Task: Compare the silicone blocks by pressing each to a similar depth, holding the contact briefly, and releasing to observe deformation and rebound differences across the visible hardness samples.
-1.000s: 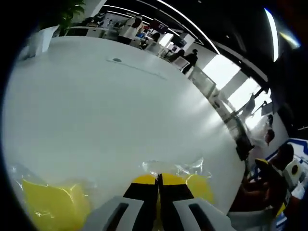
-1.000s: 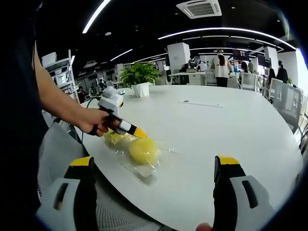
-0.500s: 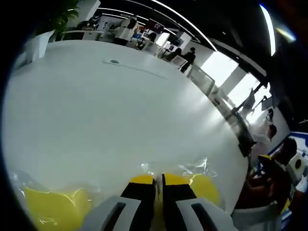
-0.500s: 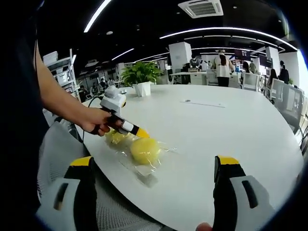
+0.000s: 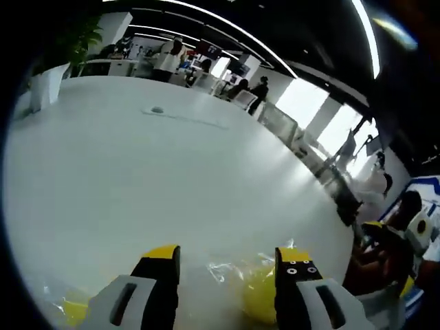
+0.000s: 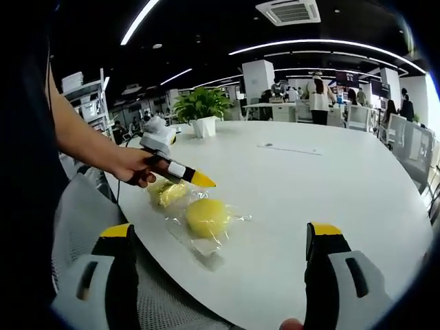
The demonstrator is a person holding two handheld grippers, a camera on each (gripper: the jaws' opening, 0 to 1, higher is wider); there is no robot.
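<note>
Item: two yellow silicone samples in clear plastic wrap, lying near the edge of the round white table (image 6: 330,179). The round sample (image 6: 205,216) sits closer to me; the second, flatter sample (image 6: 167,194) lies just beside it, toward my left hand (image 6: 134,168). Step in hand, as I judge it: release and observe, the round sample free of contact, the next press pending. To do it well: bring the tip down squarely onto the middle of a sample, sink it about as far each time, pause, then lift straight off so the rebound reads cleanly; the loose wrap may crinkle and mask the dent, so I watch the yellow body, not the film. Left gripper (image 5: 227,260): jaws apart, holding nothing, hovering above the samples, the round sample (image 5: 260,297) showing between and under its jaws; seen from the right gripper view (image 6: 191,179), its tip hangs clear of both. Right gripper (image 6: 223,237): jaws wide apart, empty, well back from the samples.
</note>
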